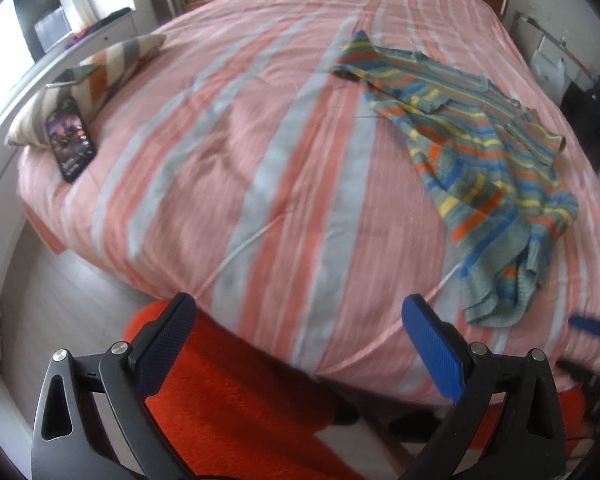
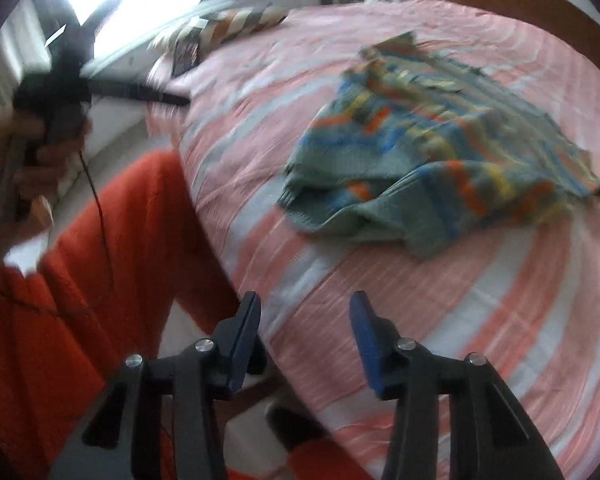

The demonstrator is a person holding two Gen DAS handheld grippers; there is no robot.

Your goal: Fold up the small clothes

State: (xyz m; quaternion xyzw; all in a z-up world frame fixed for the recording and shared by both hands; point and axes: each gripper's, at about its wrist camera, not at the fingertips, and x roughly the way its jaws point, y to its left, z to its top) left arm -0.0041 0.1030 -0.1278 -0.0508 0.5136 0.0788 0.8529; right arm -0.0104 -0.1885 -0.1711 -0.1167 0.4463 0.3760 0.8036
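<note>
The striped sweater is lying crumpled on the bed, ahead and right of the left tool and nearer ahead of the right tool, both standing open and gripping nothing, its length running away from them.

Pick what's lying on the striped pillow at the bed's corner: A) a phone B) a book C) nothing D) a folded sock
A. In the left wrist view a dark phone leans on the striped pillow at the corner of the bed, far from the striped sweater.
</note>
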